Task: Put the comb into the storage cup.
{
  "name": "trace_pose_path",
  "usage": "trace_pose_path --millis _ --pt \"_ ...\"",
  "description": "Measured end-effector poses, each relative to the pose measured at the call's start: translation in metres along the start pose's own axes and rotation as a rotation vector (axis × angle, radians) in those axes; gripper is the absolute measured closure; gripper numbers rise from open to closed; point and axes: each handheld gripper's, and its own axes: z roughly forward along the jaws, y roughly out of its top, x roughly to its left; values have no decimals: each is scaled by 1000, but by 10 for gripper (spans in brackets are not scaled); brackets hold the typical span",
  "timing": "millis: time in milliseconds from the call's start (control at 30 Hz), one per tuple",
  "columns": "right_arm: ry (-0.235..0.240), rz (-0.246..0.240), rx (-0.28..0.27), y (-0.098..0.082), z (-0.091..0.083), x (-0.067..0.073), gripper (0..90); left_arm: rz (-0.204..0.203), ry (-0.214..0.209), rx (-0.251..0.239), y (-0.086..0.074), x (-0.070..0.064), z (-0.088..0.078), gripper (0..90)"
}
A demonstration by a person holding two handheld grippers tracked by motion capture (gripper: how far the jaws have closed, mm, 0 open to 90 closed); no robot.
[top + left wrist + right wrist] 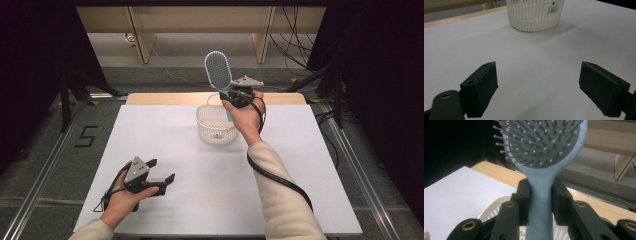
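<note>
A light blue hairbrush (218,70) with a grey bristle pad stands upright in the air above the white slatted basket (216,131). My right gripper (235,96) is shut on its handle (540,192), with a jaw pressed on each side just below the head (544,142). The handle's lower end hangs over the basket (496,210). My left gripper (165,171) rests low over the white table near the front left, its jaws wide apart with nothing between them. The left gripper view looks across bare table toward the basket (534,17).
The white table top (200,185) has a wooden strip (165,98) along its far edge. Metal rails run along both sides on the floor. Wooden furniture legs and cables stand behind the table. Something small lies inside the basket.
</note>
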Motion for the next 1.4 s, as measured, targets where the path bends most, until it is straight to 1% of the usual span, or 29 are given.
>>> trace_pose_path --millis 633,1400 --pt "-4 -10 -4 2 4 4 710 -1 -1 0 0 0 0 148" --pt "3 -19 -10 0 11 7 710 3 -4 0 0 0 0 150"
